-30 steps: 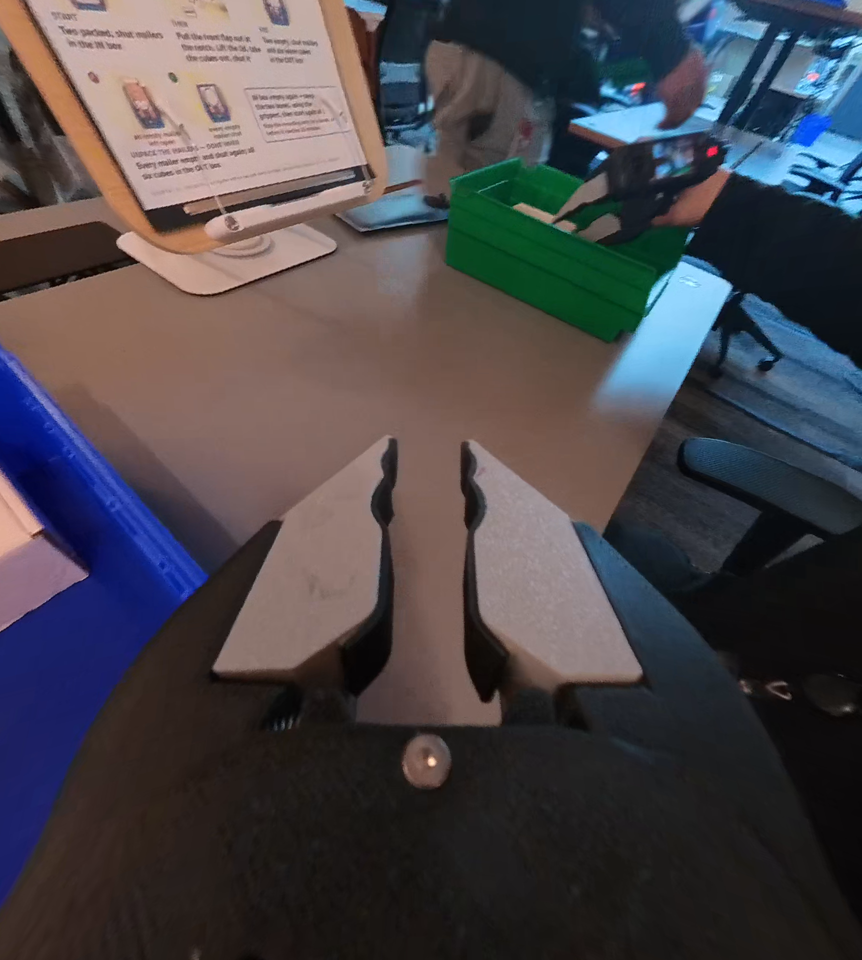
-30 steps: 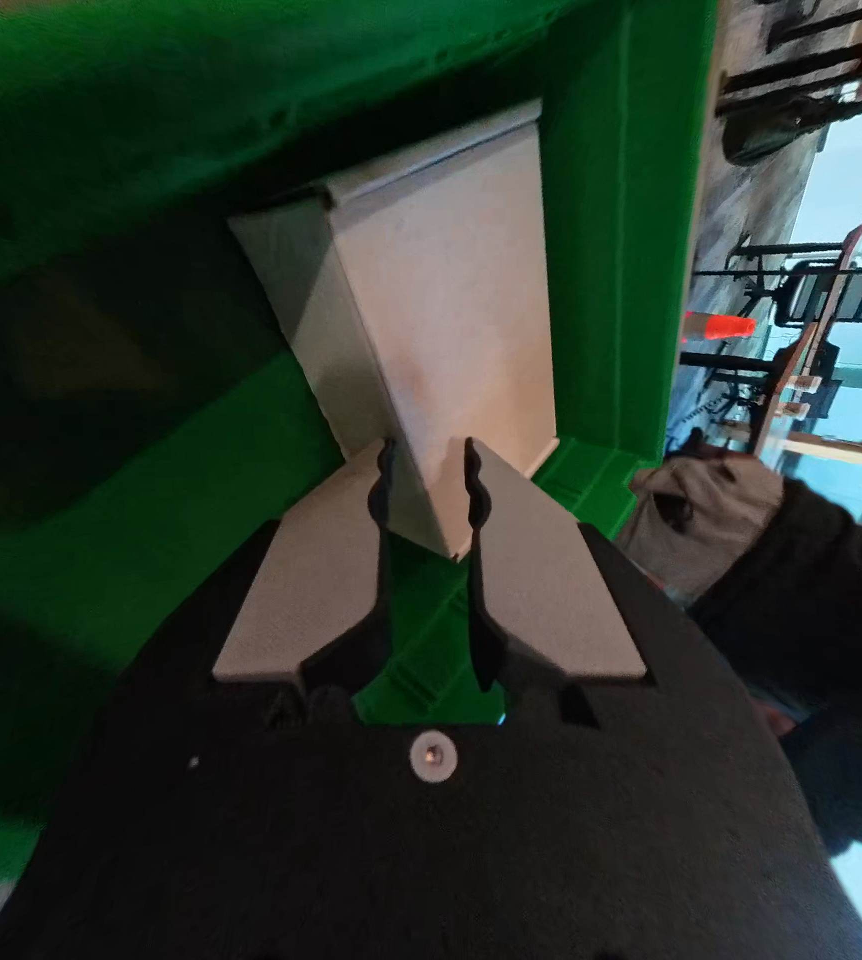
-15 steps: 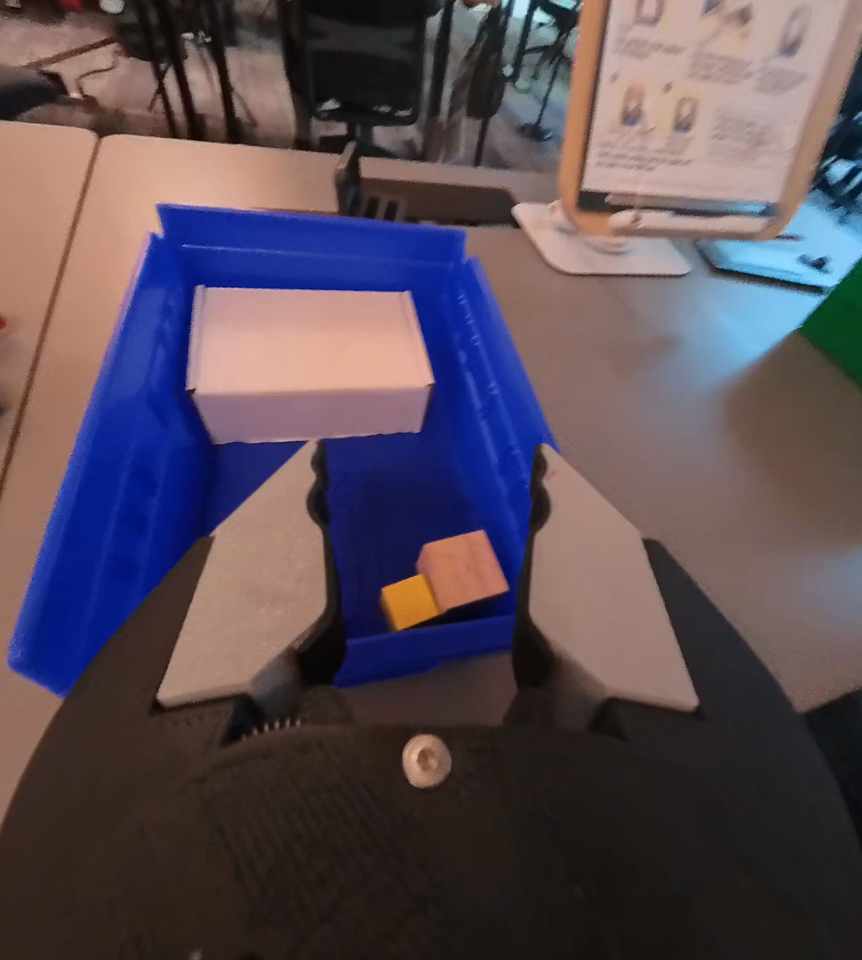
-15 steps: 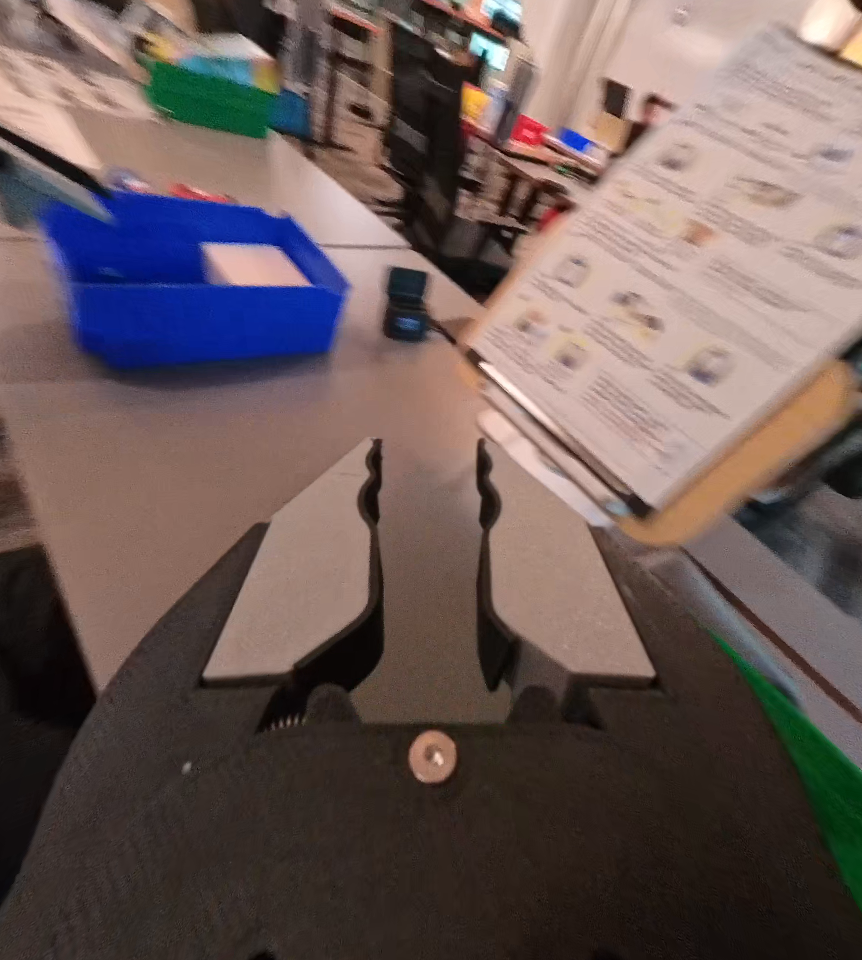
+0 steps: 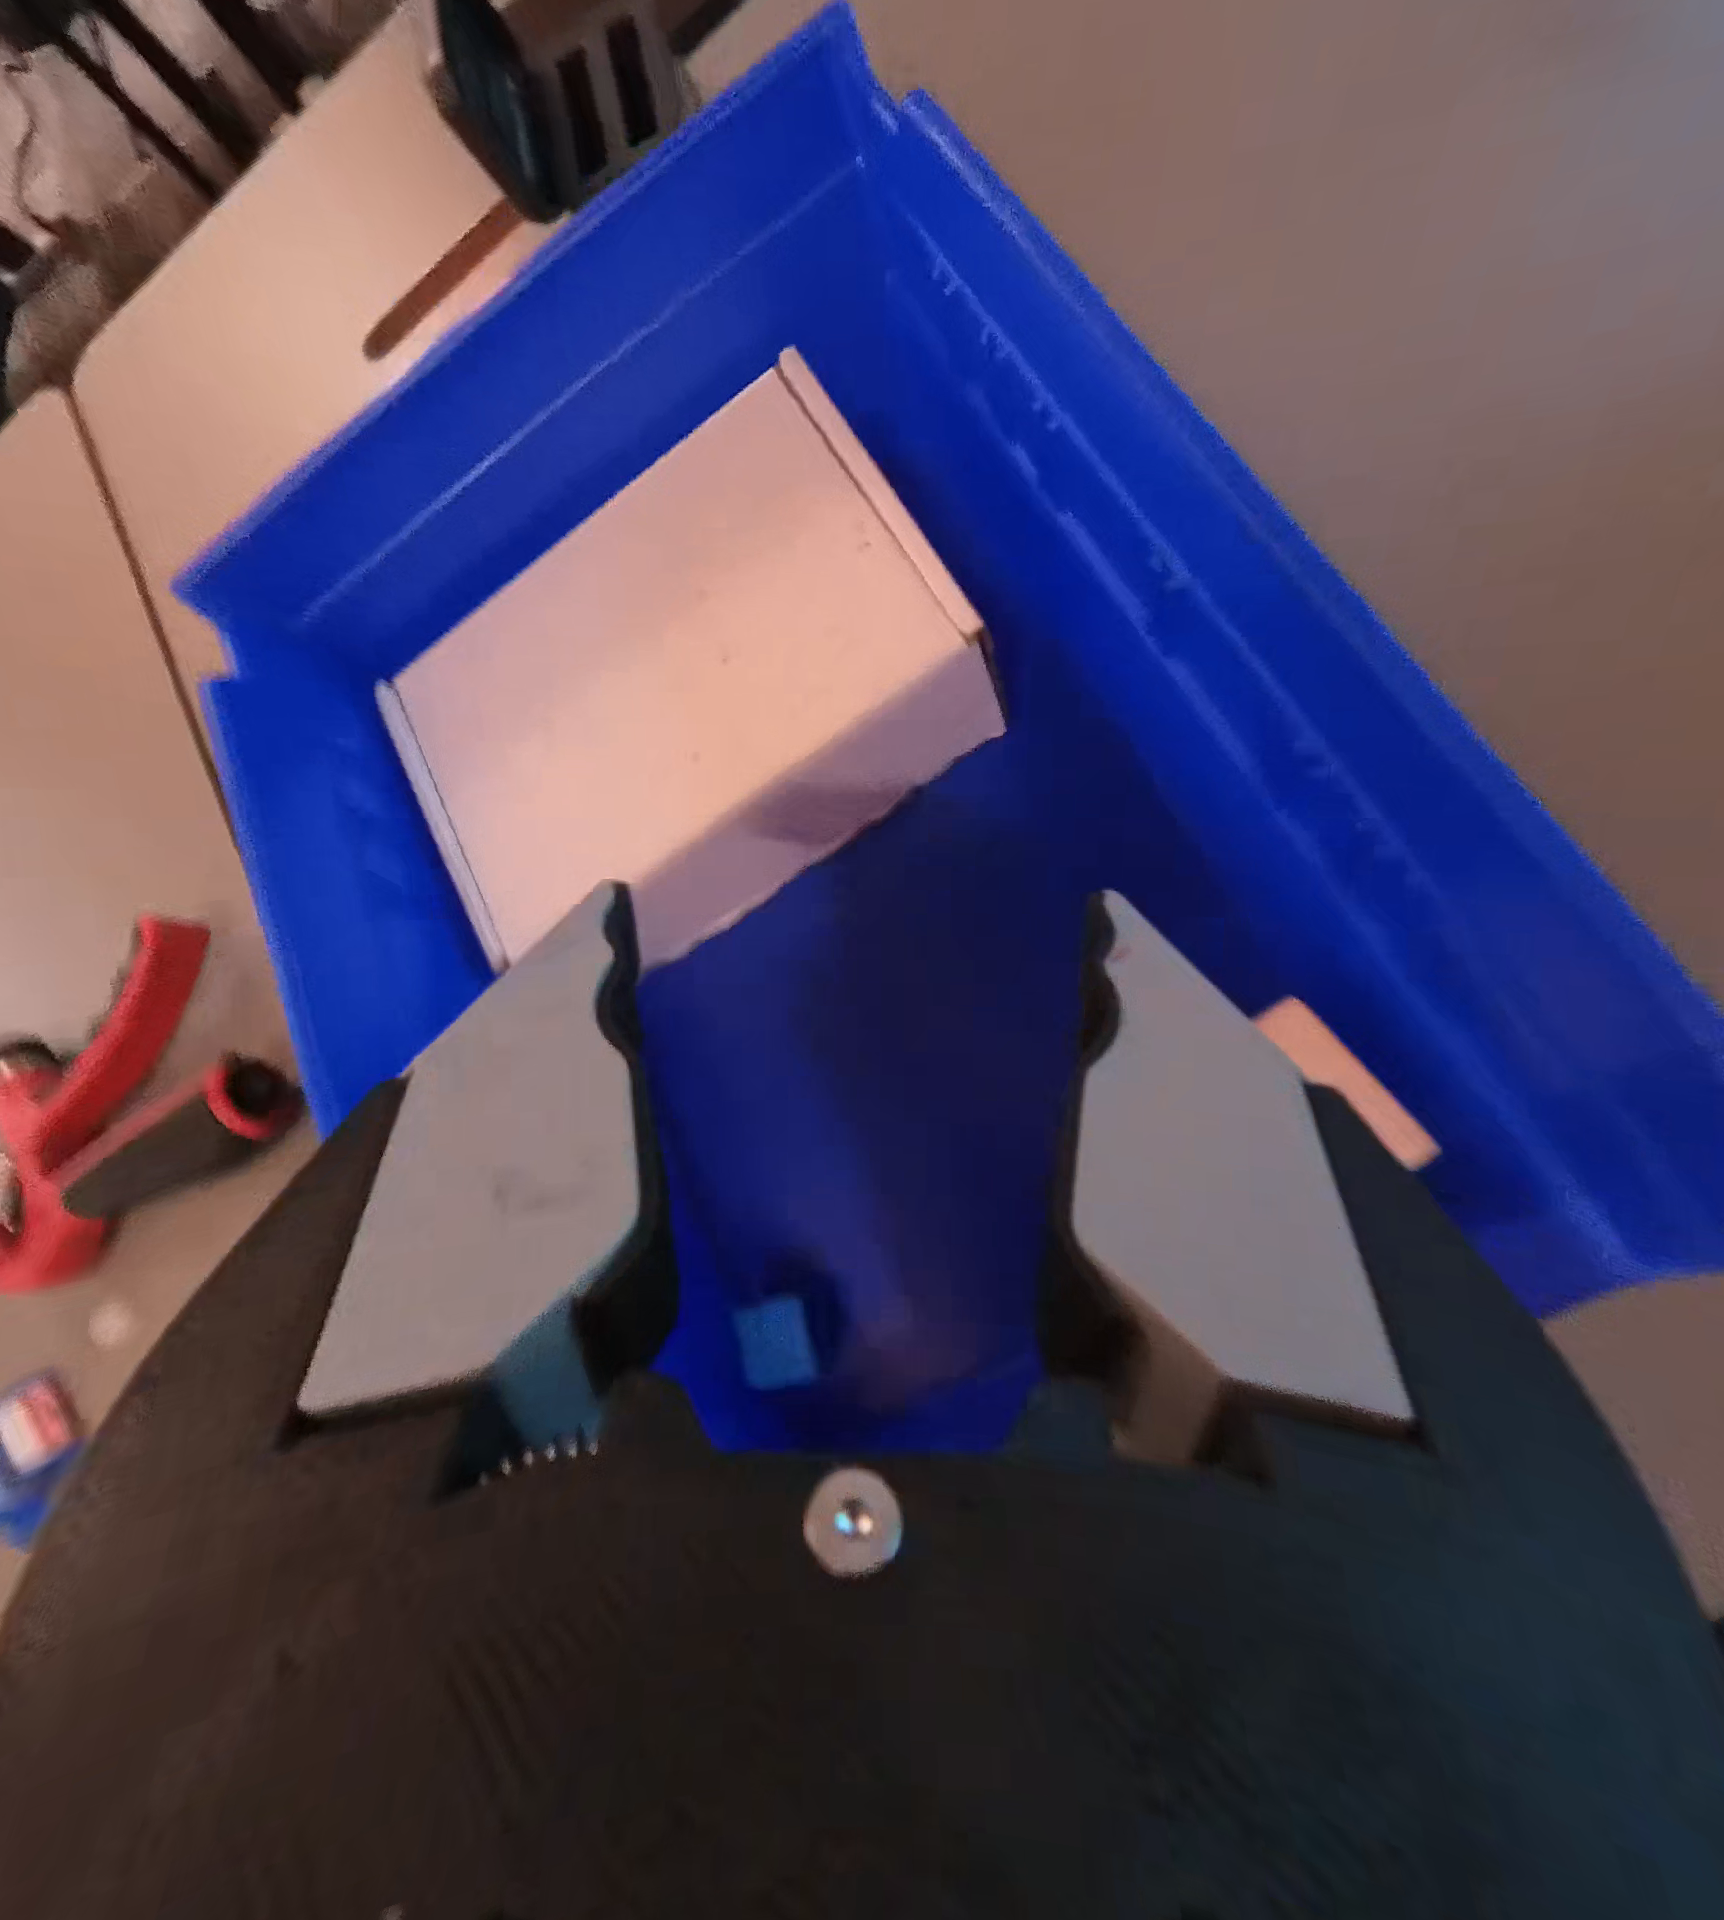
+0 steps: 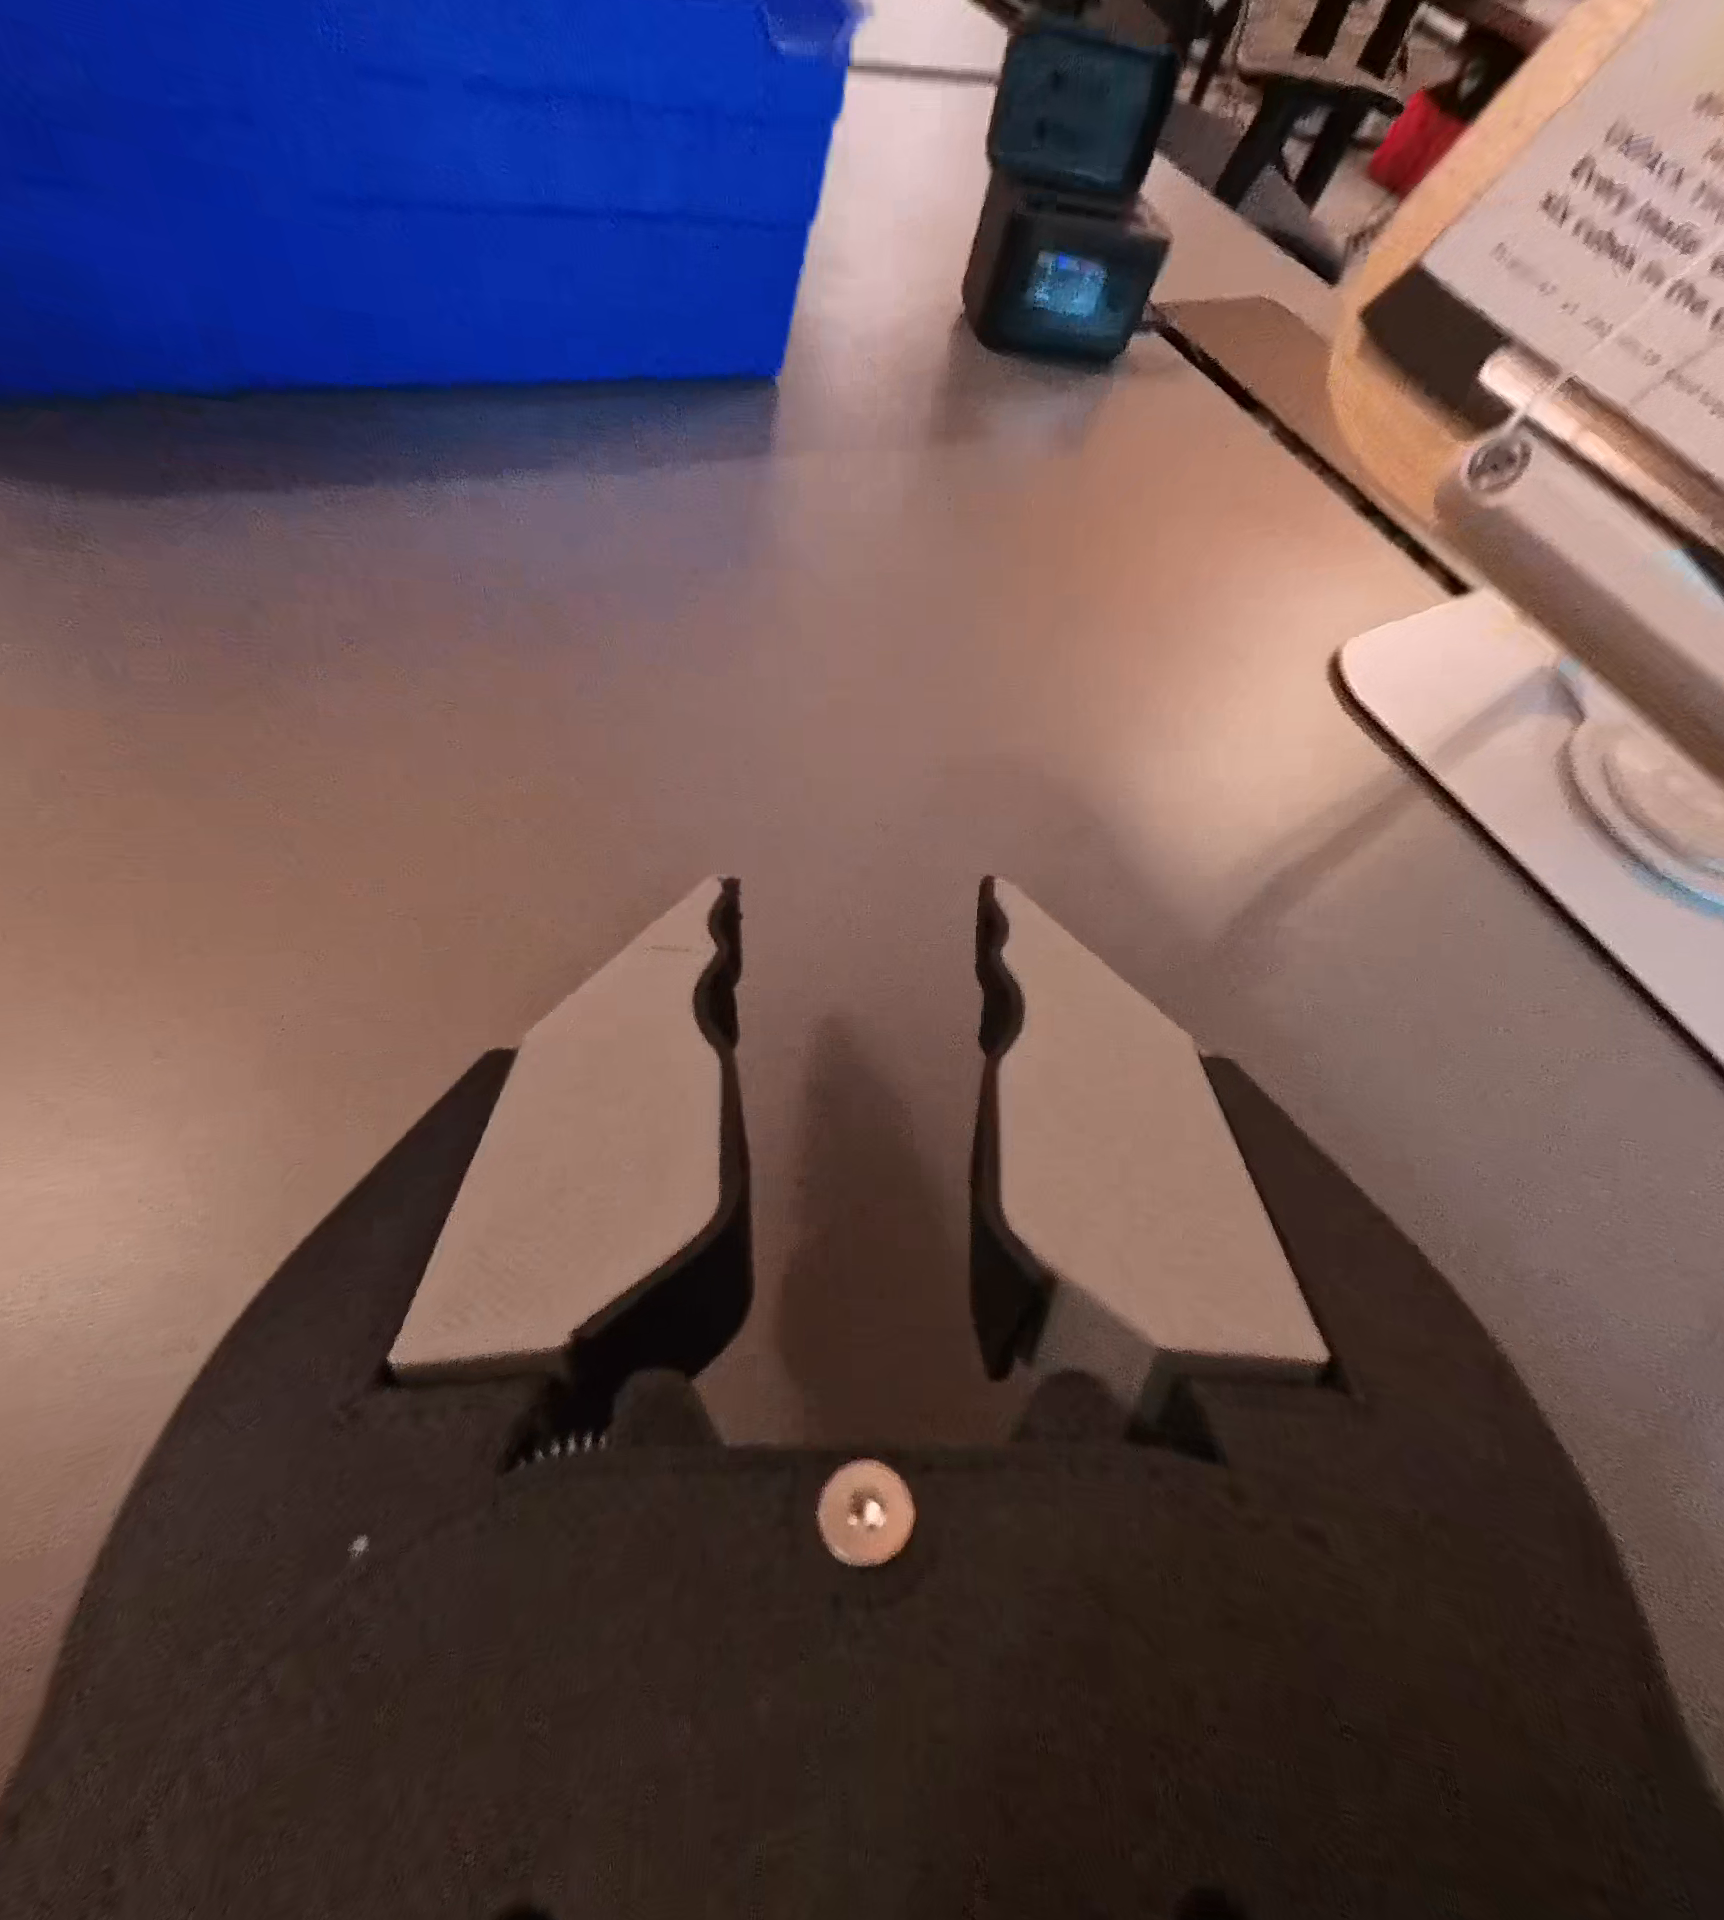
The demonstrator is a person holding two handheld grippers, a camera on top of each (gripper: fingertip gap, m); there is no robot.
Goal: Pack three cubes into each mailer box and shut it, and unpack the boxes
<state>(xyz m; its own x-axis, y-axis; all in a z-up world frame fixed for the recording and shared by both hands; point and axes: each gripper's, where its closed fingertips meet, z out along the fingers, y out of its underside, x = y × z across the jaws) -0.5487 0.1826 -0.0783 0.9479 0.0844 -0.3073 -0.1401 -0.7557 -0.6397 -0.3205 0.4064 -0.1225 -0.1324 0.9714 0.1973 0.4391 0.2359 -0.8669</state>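
In the left wrist view my left gripper is open and empty above the blue bin. A shut white mailer box lies in the bin's far end, just beyond my left fingertip. A blue cube sits on the bin floor between my fingers, and a tan cube shows at the bin's right wall, partly hidden behind my right finger. In the right wrist view my right gripper is open and empty low over the bare table, with the blue bin ahead at the upper left.
A red and black tool and a small blue card lie on the table left of the bin. A small black camera stands right of the bin. An instruction board on a white stand is at the right. The tips of one gripper are about 35 cm away from the tips of the other.
My left gripper has moved in over the blue bin, tilted, and opened wider. My right gripper left the green bin, swung toward the blue bin, came lower over the table and opened.
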